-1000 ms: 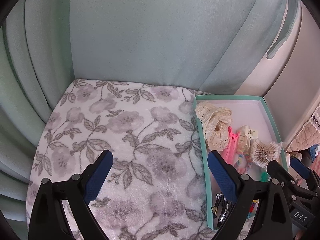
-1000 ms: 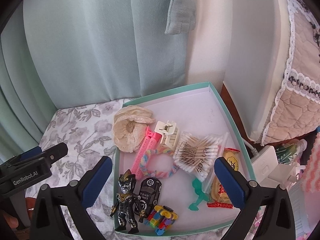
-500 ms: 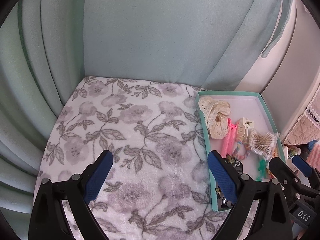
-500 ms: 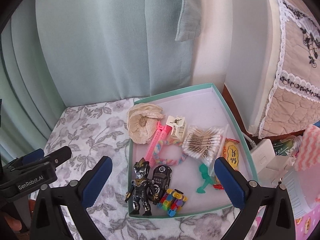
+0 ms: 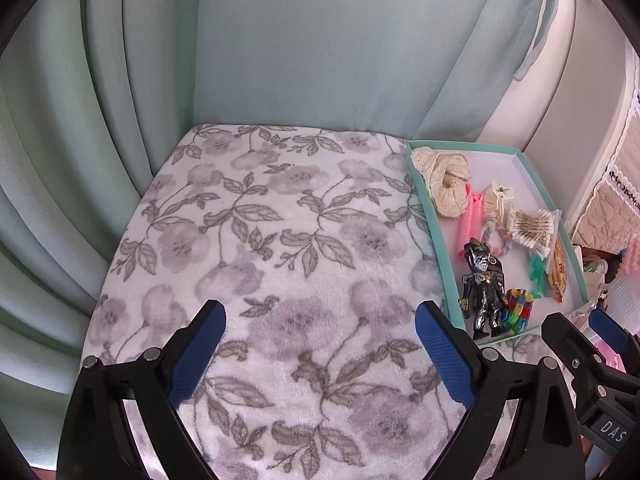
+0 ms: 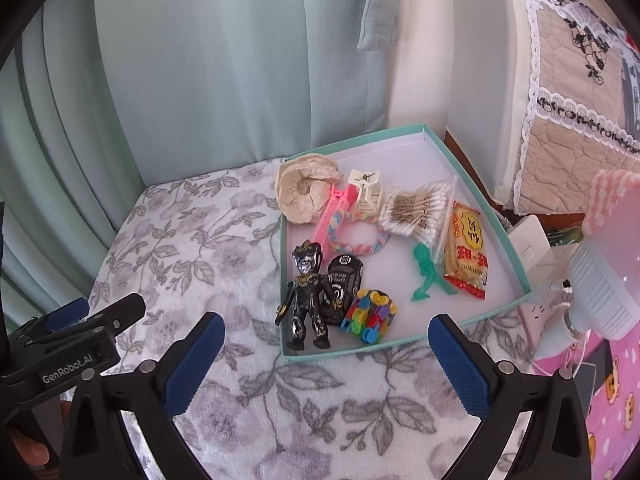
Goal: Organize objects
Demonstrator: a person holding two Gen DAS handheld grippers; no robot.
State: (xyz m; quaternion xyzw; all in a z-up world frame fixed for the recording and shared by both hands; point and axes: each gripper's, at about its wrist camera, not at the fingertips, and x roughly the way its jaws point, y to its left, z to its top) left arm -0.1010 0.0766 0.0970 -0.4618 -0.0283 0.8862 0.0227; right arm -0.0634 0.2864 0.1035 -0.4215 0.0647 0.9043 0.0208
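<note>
My left gripper and right gripper hang wide open, empty; teal tray of trinkets fills right view's centre.

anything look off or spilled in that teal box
Nothing spilled. The teal box holds a jumbled mix; the black figure lies against the toy car, its feet at the near wall.

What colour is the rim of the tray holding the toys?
Teal green, with a white inside; the tray rim shows best in the right wrist view.
</note>
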